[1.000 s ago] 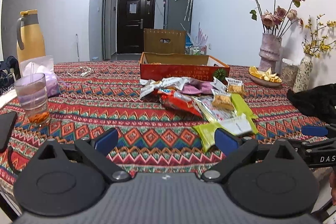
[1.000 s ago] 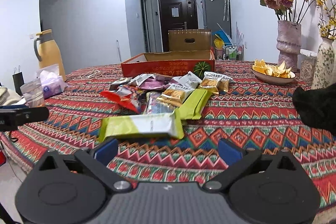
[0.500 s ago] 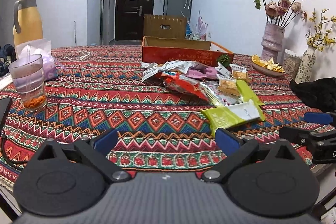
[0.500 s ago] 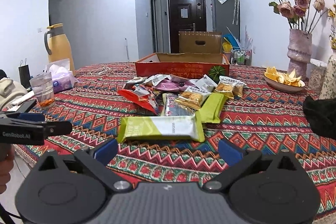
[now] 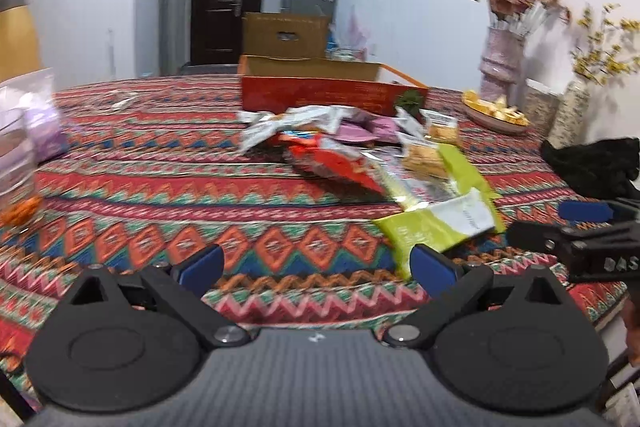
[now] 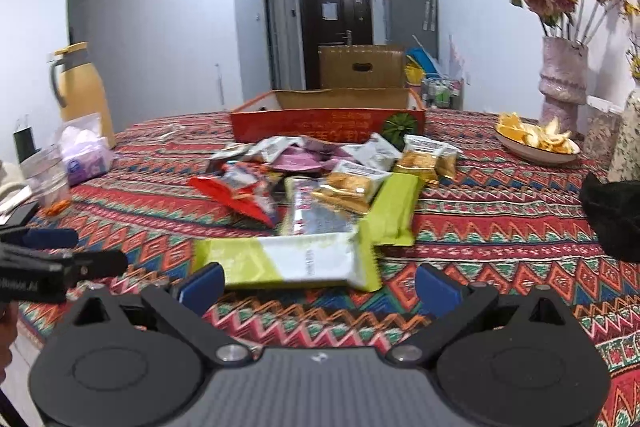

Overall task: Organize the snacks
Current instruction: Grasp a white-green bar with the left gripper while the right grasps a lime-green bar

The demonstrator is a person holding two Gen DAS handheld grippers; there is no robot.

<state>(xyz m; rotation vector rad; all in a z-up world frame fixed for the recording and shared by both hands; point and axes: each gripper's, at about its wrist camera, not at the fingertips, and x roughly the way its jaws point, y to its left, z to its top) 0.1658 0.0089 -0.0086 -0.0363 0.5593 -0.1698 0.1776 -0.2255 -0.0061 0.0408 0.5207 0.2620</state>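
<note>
A heap of snack packets lies mid-table in front of an open red cardboard box (image 6: 328, 121) (image 5: 332, 93). Nearest me is a green-and-white packet (image 6: 288, 263) (image 5: 440, 223), with a second green packet (image 6: 394, 211), a red packet (image 6: 240, 193) (image 5: 332, 167), clear cracker packs (image 6: 426, 159) and purple packets (image 6: 296, 159) behind it. My right gripper (image 6: 318, 285) is open and empty, just short of the green-and-white packet. My left gripper (image 5: 316, 265) is open and empty over the tablecloth, left of that packet.
A patterned tablecloth (image 5: 160, 195) covers the table. At left stand a yellow thermos (image 6: 82, 87), a tissue pack (image 6: 84, 157) and a plastic cup (image 6: 48, 179). At right are a bowl of orange peel (image 6: 536, 143), vases with flowers (image 6: 562, 79) and a black cloth (image 6: 612, 219).
Both grippers have moved forward toward the snack heap; the green-and-white packet now lies right in front of the right gripper. Both stay open. The snacks have not moved.
</note>
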